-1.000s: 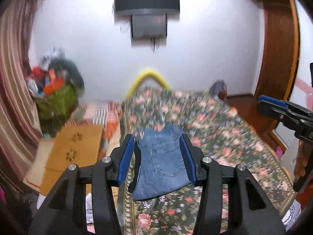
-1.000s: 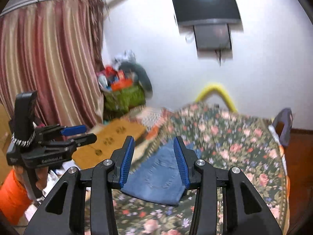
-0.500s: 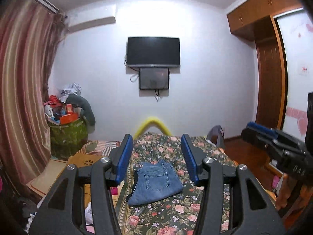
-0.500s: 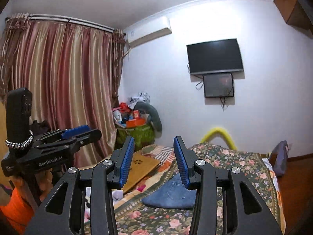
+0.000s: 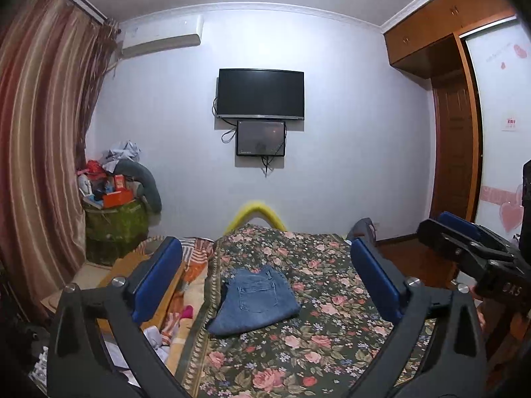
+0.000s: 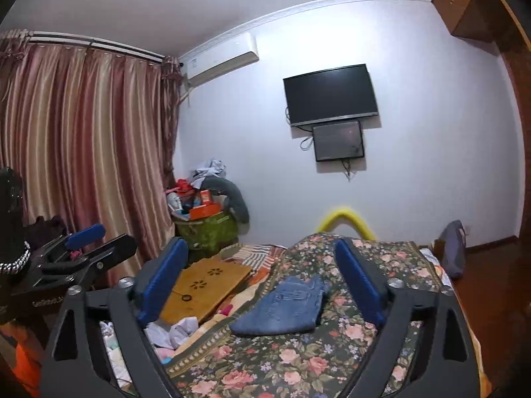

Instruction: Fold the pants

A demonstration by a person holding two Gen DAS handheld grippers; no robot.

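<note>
Blue denim pants (image 5: 255, 300) lie folded into a compact stack on the floral bedspread (image 5: 318, 338), near its left edge; they also show in the right wrist view (image 6: 282, 308). My left gripper (image 5: 265, 282) is open and empty, held back from and above the pants. My right gripper (image 6: 262, 282) is open and empty, also back from the pants. Each gripper shows at the side of the other's view: the right one (image 5: 464, 242) and the left one (image 6: 86, 245).
A wooden board (image 6: 205, 285) and loose clothes (image 6: 172, 331) lie left of the bed. A green basket of clutter (image 5: 113, 229) stands by the striped curtain (image 5: 43, 152). A TV (image 5: 260, 94) hangs on the far wall. A wooden wardrobe (image 5: 451, 165) is on the right.
Both grippers have opened wider and pulled back and up from the pants. The pants lie where they were on the bed.
</note>
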